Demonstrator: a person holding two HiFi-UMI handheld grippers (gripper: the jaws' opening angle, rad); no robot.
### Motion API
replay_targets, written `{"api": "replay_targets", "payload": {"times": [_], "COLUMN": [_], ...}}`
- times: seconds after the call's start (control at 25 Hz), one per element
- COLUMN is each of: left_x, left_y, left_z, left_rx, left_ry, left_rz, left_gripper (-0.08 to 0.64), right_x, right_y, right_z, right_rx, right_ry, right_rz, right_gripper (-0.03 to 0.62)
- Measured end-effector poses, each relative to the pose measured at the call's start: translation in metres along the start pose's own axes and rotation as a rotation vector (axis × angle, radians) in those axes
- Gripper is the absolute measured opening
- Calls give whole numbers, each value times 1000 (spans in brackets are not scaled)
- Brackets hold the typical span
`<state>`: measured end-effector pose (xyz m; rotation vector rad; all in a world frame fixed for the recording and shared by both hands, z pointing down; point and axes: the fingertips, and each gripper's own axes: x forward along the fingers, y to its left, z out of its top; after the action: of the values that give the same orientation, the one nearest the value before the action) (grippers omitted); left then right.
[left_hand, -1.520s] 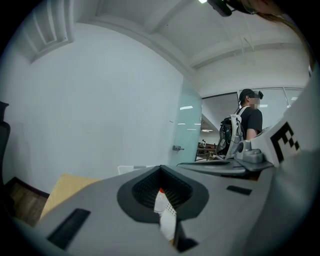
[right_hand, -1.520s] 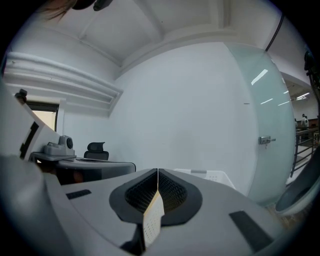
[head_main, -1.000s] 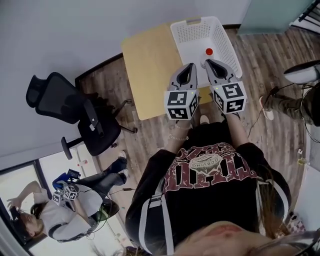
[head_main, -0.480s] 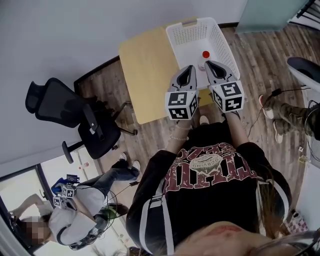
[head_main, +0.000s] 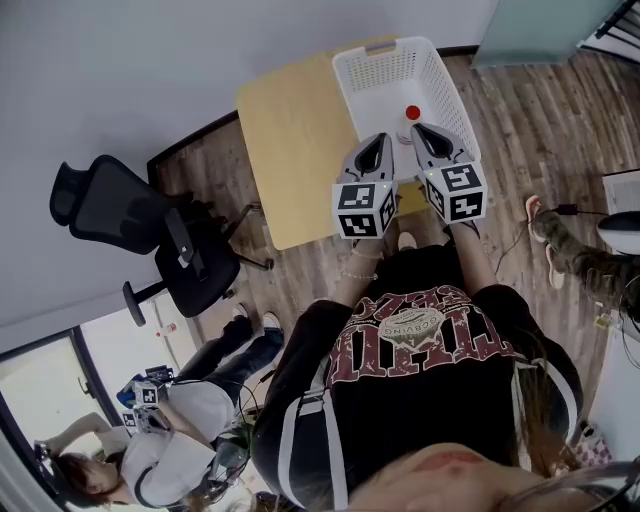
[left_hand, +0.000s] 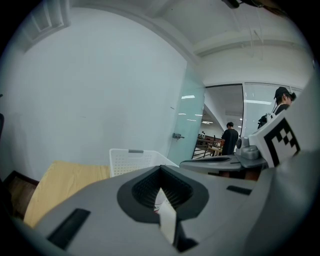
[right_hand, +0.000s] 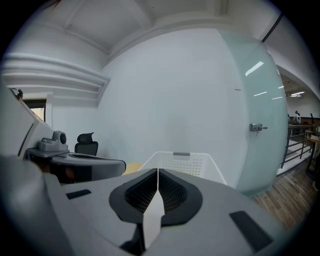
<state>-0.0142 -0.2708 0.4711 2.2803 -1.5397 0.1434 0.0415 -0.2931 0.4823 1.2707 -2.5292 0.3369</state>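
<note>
**Two hand-held grippers over a basket, both closed and empty**

- Left gripper (head_main: 375, 150): grey body with a marker cube at the rear. Jaws pressed together with nothing between them. Held in the air above the near edge of the table, tip pointing at the basket
- Right gripper (head_main: 430, 142): same build, just beside the left one. Jaws also pressed together and empty, tip over the near end of the basket
- White perforated plastic basket (head_main: 365, 65): stands on the right part of the table, open side up
- Small white object with a round red cap (head_main: 411, 113): inside the basket at its near end, just ahead of the two tips
- Pale wooden table (head_main: 290, 130): rectangular, on a wood-plank floor (head_main: 520, 110)
- Black office chair (head_main: 150, 235): left of the table, well apart from both grippers
</note>
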Motion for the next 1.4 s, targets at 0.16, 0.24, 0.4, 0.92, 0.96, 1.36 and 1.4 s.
{"api": "replay_targets", "payload": {"times": [0.16,0.24,0.4,0.92,0.96,1.36,1.4], "left_x": [4,6,10,14,14,16,16], "left_y": [4,5,6,16,16,23,23], "left_z": [-4,-6,-13,-27,-27,-30,-31], "left_rx": [-4,-5,-13,-51,-53,-70,-69], "left_ry": [11,17,31,56,56,53,55], "left_rz": [4,7,9,4,5,13,13], "left_gripper": [46,46,46,46,46,46,46], "right_x": [6,7,14,39,41,61,64], "right_y": [-4,-7,-16,-26,-27,-35,-36], "right_z": [-4,-7,-16,-31,-31,-40,-41], "right_rx": [-2,-3,-5,-27,-30,-51,-50], "right_ry": [16,27,55,135,145,204,214], "right_rz": [-4,-7,-14,-13,-12,-19,-13], "right_gripper": [20,20,20,61,86,153,158]}}
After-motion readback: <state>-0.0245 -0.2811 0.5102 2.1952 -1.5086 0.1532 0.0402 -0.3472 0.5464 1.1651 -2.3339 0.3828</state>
